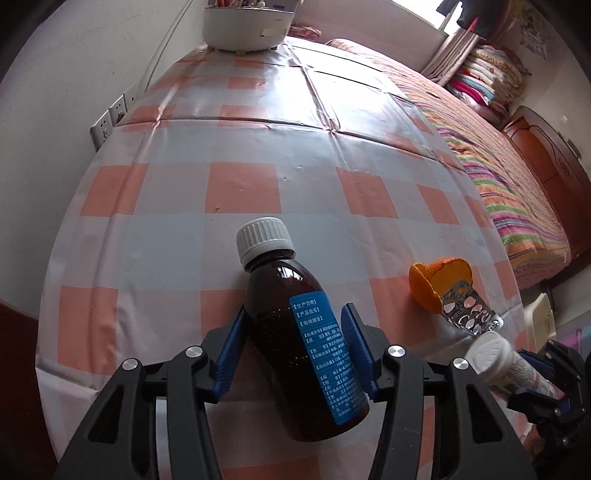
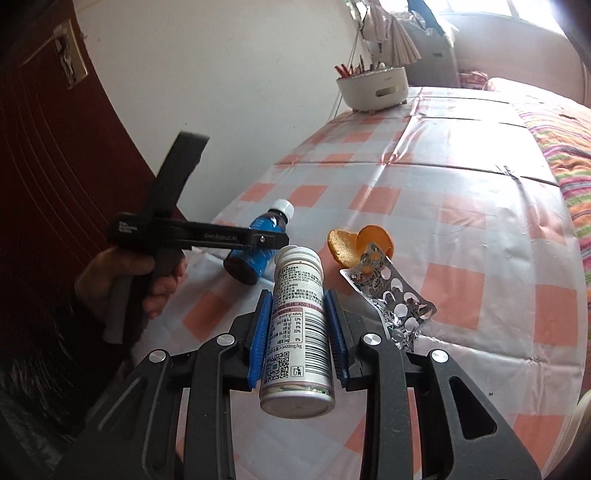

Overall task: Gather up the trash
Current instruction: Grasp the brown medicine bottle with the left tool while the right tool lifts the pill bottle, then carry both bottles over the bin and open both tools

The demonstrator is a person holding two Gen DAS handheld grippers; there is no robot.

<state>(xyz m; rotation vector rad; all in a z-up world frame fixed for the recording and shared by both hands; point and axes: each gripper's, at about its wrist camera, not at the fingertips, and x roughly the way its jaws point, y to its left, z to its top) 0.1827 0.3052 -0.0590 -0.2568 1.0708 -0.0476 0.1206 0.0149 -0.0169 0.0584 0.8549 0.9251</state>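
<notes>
My left gripper point(image 1: 295, 332) is shut on a brown medicine bottle point(image 1: 291, 332) with a white cap and blue label, held over the checked tablecloth; the bottle also shows in the right wrist view point(image 2: 258, 240). My right gripper point(image 2: 298, 325) is shut on a white pill bottle point(image 2: 299, 328) with a printed label; it also shows in the left wrist view point(image 1: 506, 365). Orange peel point(image 1: 439, 280) and an empty silver blister pack point(image 1: 469, 314) lie on the table at the right; both show in the right wrist view, peel point(image 2: 358, 247) and pack point(image 2: 395, 306).
The table point(image 1: 240, 184) has an orange and white checked plastic cloth. A white bowl-shaped holder point(image 1: 247, 26) stands at the far end. A wall with sockets point(image 1: 110, 122) runs along the left. A bed with a striped cover point(image 1: 498, 177) lies at the right.
</notes>
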